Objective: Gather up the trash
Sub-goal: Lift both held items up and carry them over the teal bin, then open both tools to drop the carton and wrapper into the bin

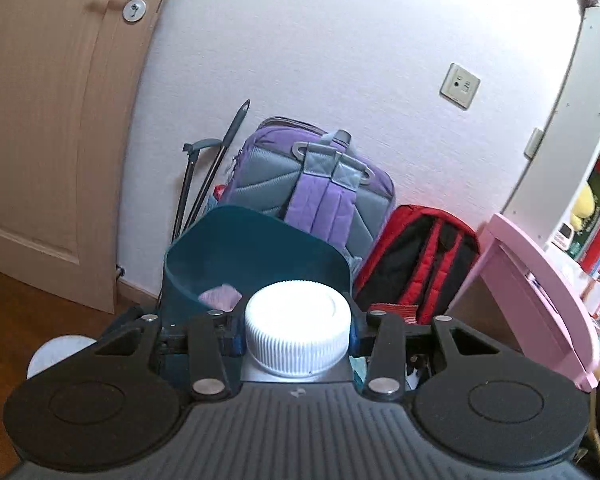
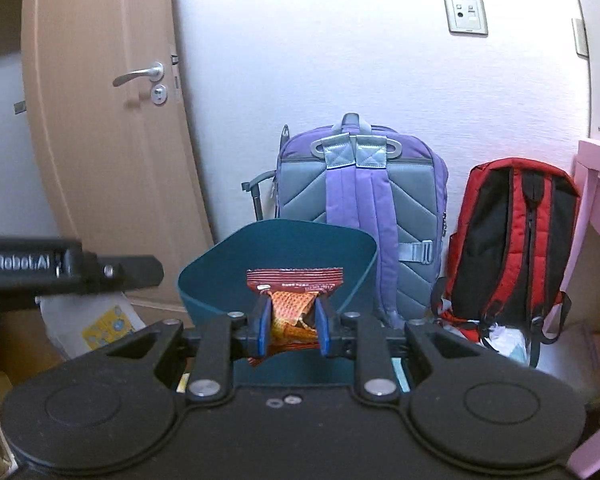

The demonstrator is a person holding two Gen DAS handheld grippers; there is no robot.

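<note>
My left tongs (image 1: pixel 296 334) were clamped on a white ribbed cap (image 1: pixel 298 330) at lower centre of the left view; what was beneath the cap I could not tell. My right tongs (image 2: pixel 291 326) pinched a crumpled red-and-orange snack wrapper (image 2: pixel 294 294), narrow gap, pads pressing its sides. The teal bin (image 2: pixel 276 248) stood just behind both, mouth open, before the purple backpack (image 2: pixel 360 184). To do this well, I judged each piece should be carried fully over the rim before letting go, one at a time.
</note>
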